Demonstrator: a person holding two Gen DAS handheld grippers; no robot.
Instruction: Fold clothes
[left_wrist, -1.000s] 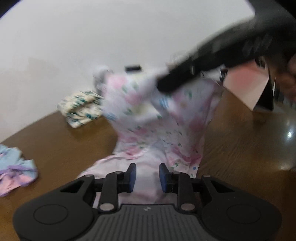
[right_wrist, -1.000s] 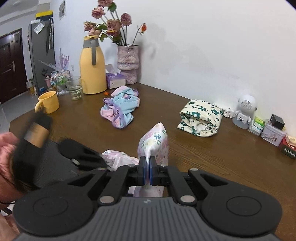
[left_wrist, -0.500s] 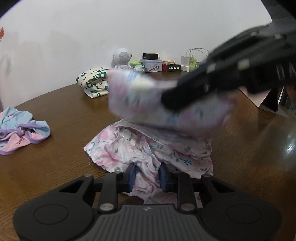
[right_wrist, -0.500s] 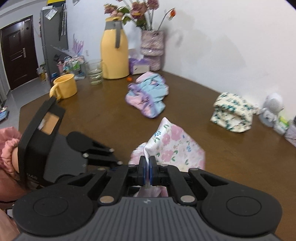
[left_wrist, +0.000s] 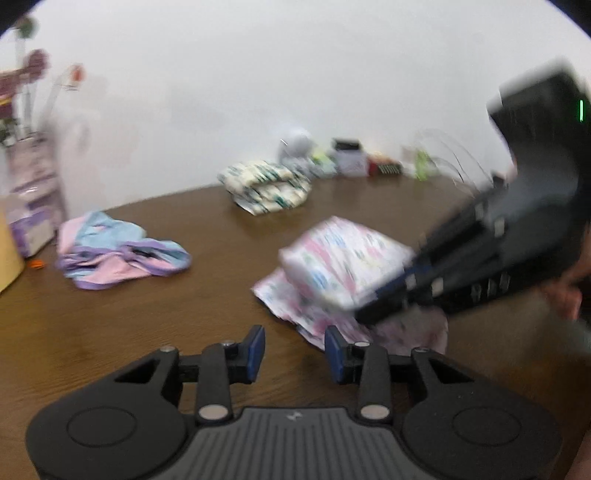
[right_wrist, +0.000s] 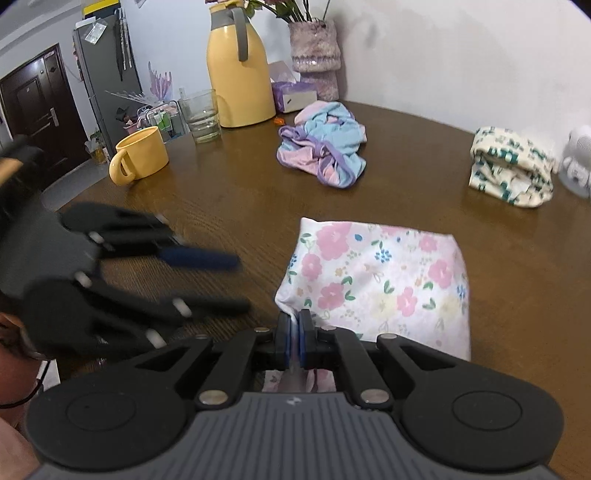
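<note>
A pink floral garment (right_wrist: 384, 284) lies folded over on the brown table (right_wrist: 229, 206). My right gripper (right_wrist: 294, 338) is shut on its near edge, cloth pinched between the blue pads. In the left wrist view the same floral garment (left_wrist: 343, 266) sits to the right, with the right gripper (left_wrist: 384, 299) clamped on its fold. My left gripper (left_wrist: 294, 349) is off the cloth, to its left over bare wood; its jaws are opening with nothing between them. In the right wrist view the left gripper (right_wrist: 225, 280) appears blurred at the left, apart from the garment.
A crumpled blue, pink and purple garment (right_wrist: 325, 151) and a folded cream garment with green flowers (right_wrist: 511, 166) lie further back. A yellow jug (right_wrist: 236, 70), a glass (right_wrist: 201, 116), a yellow mug (right_wrist: 140, 155), a vase (right_wrist: 314, 59) and a tissue box (right_wrist: 293, 94) stand at the far left edge.
The left gripper let go of the floral garment, drew away to the left and widened its jaws. The right gripper carried the fold down and over onto the rest of the garment.
</note>
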